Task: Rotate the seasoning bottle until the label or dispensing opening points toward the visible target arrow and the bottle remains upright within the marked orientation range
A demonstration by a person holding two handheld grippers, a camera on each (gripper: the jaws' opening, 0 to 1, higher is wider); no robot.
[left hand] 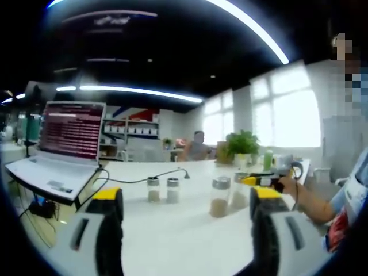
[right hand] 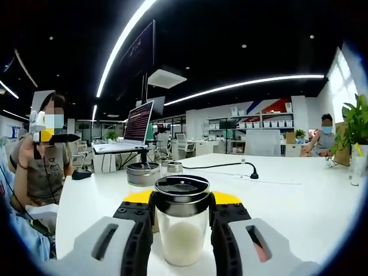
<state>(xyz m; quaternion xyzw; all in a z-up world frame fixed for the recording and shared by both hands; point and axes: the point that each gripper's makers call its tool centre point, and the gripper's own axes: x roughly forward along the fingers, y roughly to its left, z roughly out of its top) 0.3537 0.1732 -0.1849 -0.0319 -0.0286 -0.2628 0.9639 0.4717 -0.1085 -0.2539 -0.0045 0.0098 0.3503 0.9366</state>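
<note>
From where I stand, the white counter (left hand: 190,230) carries everything. At its left edge an open laptop (left hand: 63,144) shows rows of pale text on a dark red screen, too blurred to read. A black cable (left hand: 144,177) runs from it toward the middle. Just right of that, two small glass shakers (left hand: 162,190) stand side by side, upright, metal caps on. Further right stands a taller jar with brown filling (left hand: 219,197), with another jar just behind it.

The left claw (left hand: 187,230) hangs over the near edge, its jaws spread wide and pinching nothing; the shakers and the brown jar sit ahead of it, well apart from its tips.

The seasoning bottle (right hand: 182,221) is the one that matters. In the right gripper view it stands upright on the counter, long axis vertical, pale powder in the lower half, dark lid on top. The right claw (right hand: 182,227) has it squarely between the jaws, pressed against both sides of the glass, so this hand is plainly the one to turn it. Another capped jar (right hand: 142,173) sits just behind.

I can make out no label, brand or writing on the bottle, nor any target arrow on the counter.
</note>
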